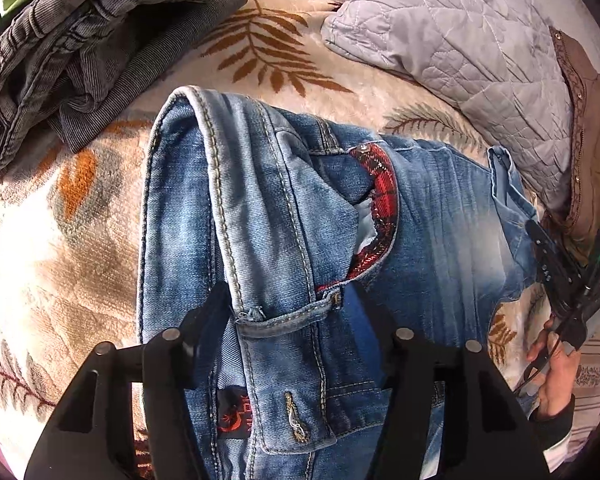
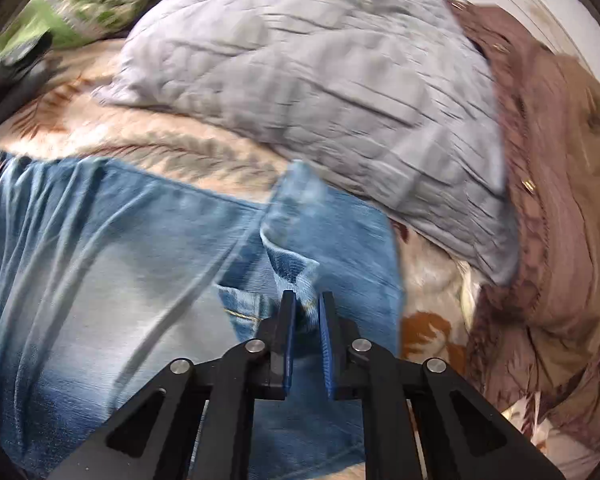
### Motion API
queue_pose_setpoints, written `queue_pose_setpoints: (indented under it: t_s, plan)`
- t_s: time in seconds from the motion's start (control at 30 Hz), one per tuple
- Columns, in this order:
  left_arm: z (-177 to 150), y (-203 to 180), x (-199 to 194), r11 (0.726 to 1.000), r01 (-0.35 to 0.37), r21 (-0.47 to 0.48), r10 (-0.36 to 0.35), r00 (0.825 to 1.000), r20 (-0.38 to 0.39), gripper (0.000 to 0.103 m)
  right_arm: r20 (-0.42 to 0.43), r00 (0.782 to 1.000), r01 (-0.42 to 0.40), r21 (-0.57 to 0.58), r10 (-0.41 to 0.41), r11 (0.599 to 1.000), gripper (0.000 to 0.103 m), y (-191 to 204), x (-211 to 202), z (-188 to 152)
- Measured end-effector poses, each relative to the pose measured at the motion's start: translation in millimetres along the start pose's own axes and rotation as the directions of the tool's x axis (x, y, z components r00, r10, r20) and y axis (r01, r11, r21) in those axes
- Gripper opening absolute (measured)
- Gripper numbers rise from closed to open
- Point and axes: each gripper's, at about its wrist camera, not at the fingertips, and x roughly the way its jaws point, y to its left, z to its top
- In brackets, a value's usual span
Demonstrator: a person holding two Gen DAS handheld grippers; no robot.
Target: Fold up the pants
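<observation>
Jeans on blanket | left claw released over waistband | right claw clenched on hem, pillow near

Faded blue jeans on a leaf-print blanket

Folded lengthwise, rumpled, red plaid lining showing at the open waistband; legs stretch toward a grey quilt lying on the blanket.

A dark label inside the jeans bears red print, too small to read.
</observation>
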Motion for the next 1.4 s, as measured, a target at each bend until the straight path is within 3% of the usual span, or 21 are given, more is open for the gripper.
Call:
queue_pose_setpoints:
  t_s: [0.1,0.17,0.23,0.27,0.33,0.37,0.43,0.47,0.53,0.6,0.63,0.67,0.8,0.87,1.07,1.13,1.2,1.27,1.33,1.37,1.4]
  plan:
    - [-3,5,-1,1.0,0.012,-0.01,-0.012,1.0,-0.005,0.051,0.058,0.998,-0.044,0.269,0.029,0.962,0.005,-80,-30,-24]
    - [-4,7,5,1.0,-0.001,-0.015,0.0,1.0,-0.01,0.051,0.078,0.995,-0.088,0.491,0.057,0.867,0.005,-144,-44,-61]
    - [-4,4,9,1.0,-0.025,-0.015,0.024,1.0,-0.006,0.053,0.049,0.992,-0.121,0.672,0.119,0.73,0.006,-196,-33,-108]
    - [-3,1,10,0.999,-0.046,-0.005,0.046,0.999,-0.006,0.054,-0.005,0.986,-0.109,0.732,0.165,0.672,0.007,-214,-18,-132]
    - [-5,-3,7,0.998,-0.068,0.0,0.068,0.998,-0.014,0.054,-0.168,0.973,0.037,0.788,0.156,0.615,0.005,-234,1,-175]
    - [-6,-2,4,0.998,-0.065,0.0,0.065,0.998,-0.027,0.053,-0.117,0.974,-0.014,0.822,0.193,0.57,0.0,-243,-1,-191]
    - [-11,3,-13,0.999,-0.052,0.002,0.052,0.998,-0.03,0.052,-0.05,0.979,-0.055,0.87,0.197,0.49,0.012,-257,-20,-211]
    - [-12,8,-26,0.999,-0.046,-0.003,0.046,0.999,-0.002,0.052,-0.036,0.982,-0.061,0.87,0.187,0.49,0.015,-260,-30,-214]
    - [-13,19,-54,0.999,-0.023,-0.033,0.026,0.997,0.074,0.053,0.015,0.979,-0.124,0.835,0.204,0.536,0.021,-263,-47,-213]
    - [-7,33,-72,0.995,0.027,-0.093,-0.016,0.993,0.114,0.066,0.031,0.98,-0.142,0.794,0.194,0.591,0.045,-261,-60,-204]
    - [-3,38,-76,0.991,0.053,-0.124,-0.039,0.992,0.118,0.069,0.053,0.978,-0.166,0.78,0.2,0.604,0.05,-259,-65,-200]
    - [1,41,-77,0.986,0.073,-0.149,-0.056,0.992,0.114,0.071,0.081,0.973,-0.199,0.771,0.217,0.605,0.056,-257,-70,-194]
    - [18,34,-59,0.97,0.117,-0.212,-0.112,0.993,0.037,0.073,0.179,0.929,-0.341,0.747,0.323,0.57,0.061,-242,-73,-159]
    - [24,31,-48,0.956,0.158,-0.248,-0.16,0.987,0.012,0.073,0.194,0.916,-0.377,0.713,0.35,0.592,0.068,-223,-66,-130]
    - [51,20,-27,0.96,0.13,-0.248,-0.137,0.991,-0.011,0.073,0.108,0.957,-0.279,0.585,0.267,0.762,0.073,-200,-43,-62]
    - [59,22,-20,0.958,0.122,-0.258,-0.132,0.991,-0.02,0.073,0.063,0.967,-0.237,0.558,0.245,0.795,0.073,-195,-25,-45]
    - [66,25,-9,0.955,0.115,-0.275,-0.128,0.991,-0.031,0.082,0.012,0.965,-0.228,0.541,0.263,0.809,0.073,-190,-3,-33]
    - [71,25,5,0.952,0.101,-0.287,-0.119,0.992,-0.046,0.082,-0.038,0.96,-0.214,0.539,0.277,0.815,0.073,-184,17,-27]
    - [73,21,15,0.958,0.093,-0.271,-0.111,0.993,-0.051,0.075,-0.032,0.95,-0.245,0.539,0.31,0.806,0.071,-178,27,-23]
    - [72,19,14,0.963,0.081,-0.255,-0.094,0.995,-0.041,0.05,-0.015,0.95,-0.257,0.534,0.313,0.806,0.054,-176,25,-22]
    - [71,17,12,0.968,0.079,-0.236,-0.09,0.995,-0.034,0.025,-0.001,0.952,-0.261,0.522,0.307,0.812,0.009,-174,21,-22]
